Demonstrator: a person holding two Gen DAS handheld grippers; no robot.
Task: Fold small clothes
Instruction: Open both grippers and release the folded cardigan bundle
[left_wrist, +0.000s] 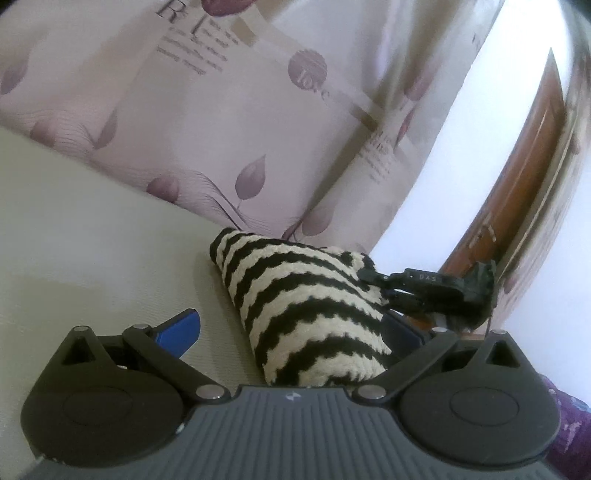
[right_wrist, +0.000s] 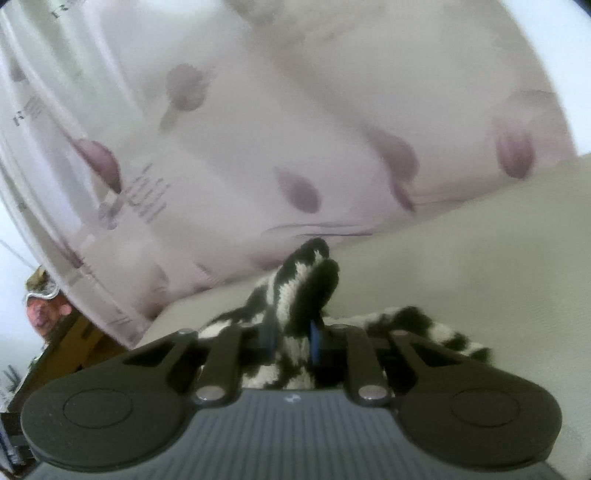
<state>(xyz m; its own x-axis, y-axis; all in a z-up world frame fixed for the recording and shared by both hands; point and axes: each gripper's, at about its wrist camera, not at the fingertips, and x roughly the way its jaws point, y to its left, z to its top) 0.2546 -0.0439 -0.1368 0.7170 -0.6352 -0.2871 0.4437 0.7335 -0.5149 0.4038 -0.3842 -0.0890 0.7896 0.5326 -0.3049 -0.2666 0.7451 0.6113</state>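
A small black-and-cream striped knit garment (left_wrist: 303, 306) lies on the pale surface (left_wrist: 92, 240). In the left wrist view my left gripper (left_wrist: 291, 332) is open wide; its blue left fingertip (left_wrist: 181, 328) shows, and the right one is mostly hidden behind the knit, which lies between the fingers. The right gripper (left_wrist: 436, 291) shows there as a black device at the garment's far right end. In the right wrist view my right gripper (right_wrist: 291, 339) is shut on a bunched fold of the striped garment (right_wrist: 303, 284), which sticks up between the blue pads.
A pale curtain with purple leaf prints (left_wrist: 221, 110) hangs behind the surface. A brown wooden door (left_wrist: 517, 184) stands at the right in the left wrist view. A wooden piece of furniture (right_wrist: 66, 343) shows at the lower left in the right wrist view.
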